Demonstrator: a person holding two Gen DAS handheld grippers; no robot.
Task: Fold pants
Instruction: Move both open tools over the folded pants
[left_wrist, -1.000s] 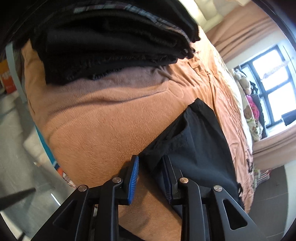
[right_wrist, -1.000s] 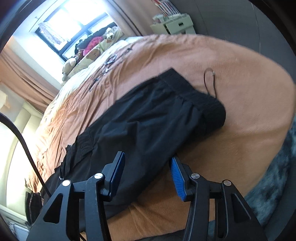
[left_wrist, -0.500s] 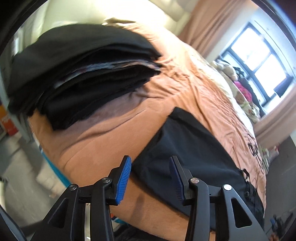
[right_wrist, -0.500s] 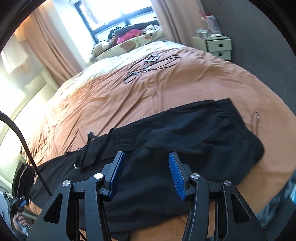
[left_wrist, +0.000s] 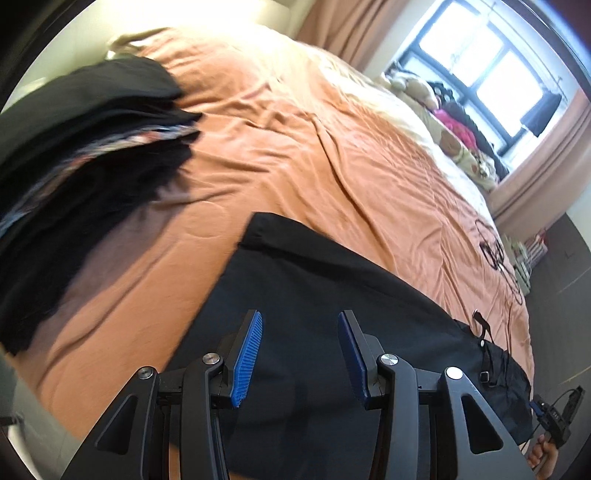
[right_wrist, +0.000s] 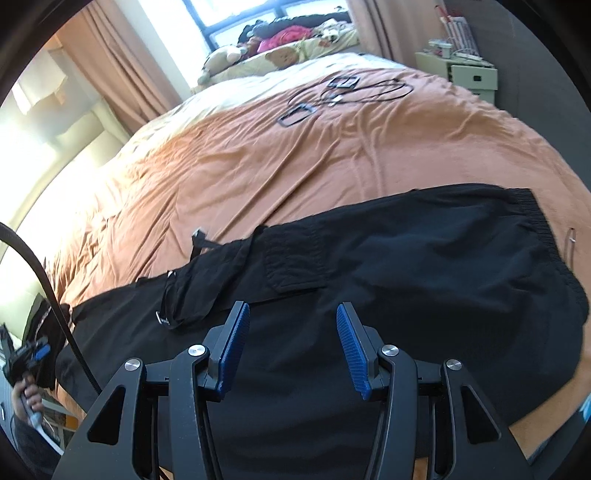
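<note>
Black cargo pants (left_wrist: 332, 295) lie flat and lengthwise along the near edge of an orange bed cover (left_wrist: 314, 147). In the right wrist view the pants (right_wrist: 406, 258) show the elastic waistband at the right, a flap pocket and straps in the middle. My left gripper (left_wrist: 301, 321) is open and empty, raised above the leg end. My right gripper (right_wrist: 291, 314) is open and empty, raised above the thigh part.
A stack of folded dark clothes (left_wrist: 92, 147) sits on the bed at the left. Black cables and frames (right_wrist: 340, 92) lie on the far cover (right_wrist: 295, 155). Pillows and soft toys (right_wrist: 277, 48) line the window side. A nightstand (right_wrist: 469, 74) stands at the far right.
Both grippers have lifted up and away from the pants. The left one let go of the leg hem and opened wider. Both views now look down from higher.
</note>
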